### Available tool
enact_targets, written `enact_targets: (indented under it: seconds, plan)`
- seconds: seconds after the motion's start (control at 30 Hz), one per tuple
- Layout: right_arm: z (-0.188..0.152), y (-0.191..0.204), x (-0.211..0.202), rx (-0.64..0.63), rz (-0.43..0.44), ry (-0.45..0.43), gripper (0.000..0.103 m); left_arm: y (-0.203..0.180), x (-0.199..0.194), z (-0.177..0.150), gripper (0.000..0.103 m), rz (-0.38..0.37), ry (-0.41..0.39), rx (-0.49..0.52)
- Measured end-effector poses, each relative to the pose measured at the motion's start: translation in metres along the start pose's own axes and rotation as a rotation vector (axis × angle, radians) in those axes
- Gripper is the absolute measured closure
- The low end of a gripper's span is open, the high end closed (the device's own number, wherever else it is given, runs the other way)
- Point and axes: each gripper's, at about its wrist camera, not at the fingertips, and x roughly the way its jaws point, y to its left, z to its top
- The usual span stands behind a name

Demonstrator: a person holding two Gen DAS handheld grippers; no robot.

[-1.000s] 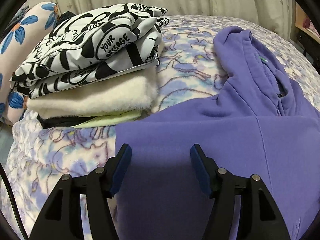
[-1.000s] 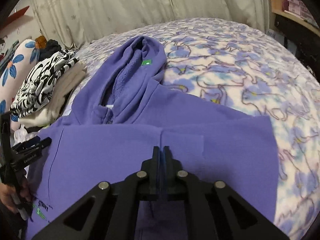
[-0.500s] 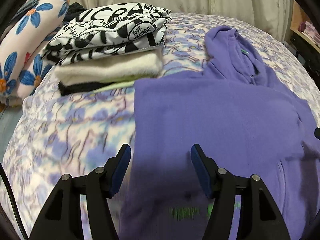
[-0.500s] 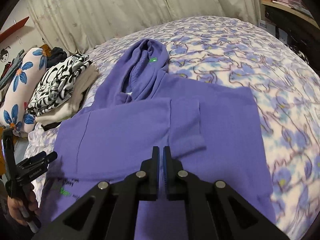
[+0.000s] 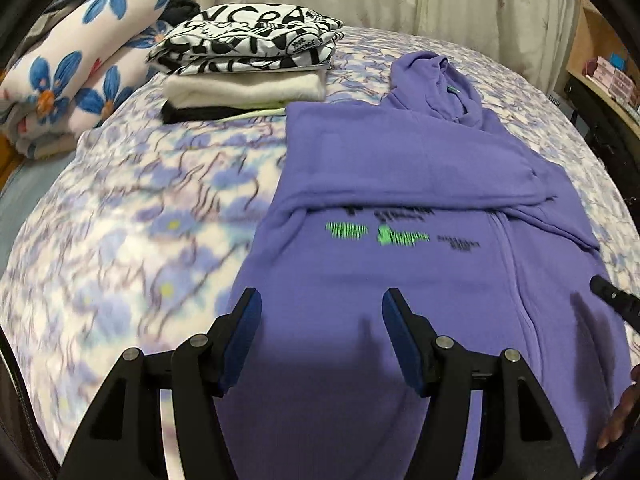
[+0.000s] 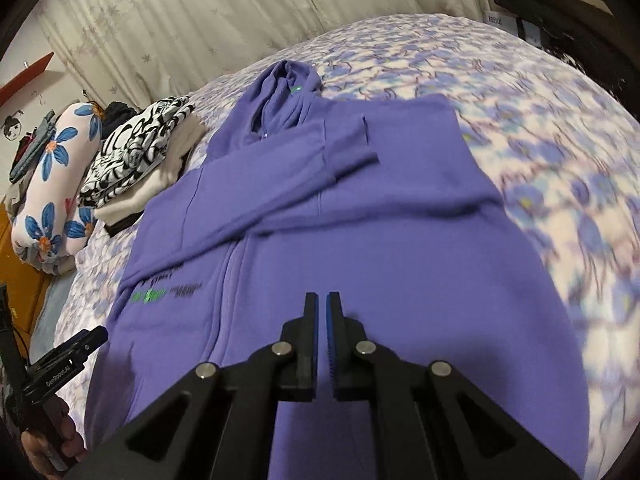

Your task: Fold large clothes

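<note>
Hoodie [image 5: 420, 280] lies flat on the bed [image 5: 140, 240], sleeves crossed over its chest; my left jaws [image 5: 322, 336] hang spread, right jaws [image 6: 322, 344] pressed together, both empty; I'd pinch both hem corners evenly, then fold toward the hood.

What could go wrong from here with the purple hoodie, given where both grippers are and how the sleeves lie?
1. The sleeves lie loosely crossed on the purple hoodie; lifting the hem for the next fold could let them slide out.
2. The right gripper is shut and empty, so it must open before it can pinch cloth.
3. The folded stack sits close beside the hoodie's shoulder; the left gripper, open and empty, could nudge it in a wide sweep.
</note>
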Motion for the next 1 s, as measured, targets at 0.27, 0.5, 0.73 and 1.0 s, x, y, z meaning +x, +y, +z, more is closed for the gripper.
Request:
enact_targets:
  seconds: [0.27,0.5,0.73,1.0]
  plan:
    - [-0.04,0.006,-0.048,-0.024,0.046,-0.038,0.057,0.013,-0.044,-0.04,0.033,0.003,-0.016,0.005]
    - [-0.063,0.005,-0.076,-0.071,0.043,-0.037,0.057,0.034,-0.06,-0.074,0.033,0.013,0.0,0.0]
    - [-0.084,-0.012,-0.097,-0.115,0.037,-0.024,0.057,0.059,-0.06,-0.106,0.033,-0.065,0.069,-0.041]
    - [-0.105,-0.059,-0.118,-0.089,-0.007,0.009,0.057,0.08,-0.064,-0.129,0.033,-0.223,0.074,-0.078]
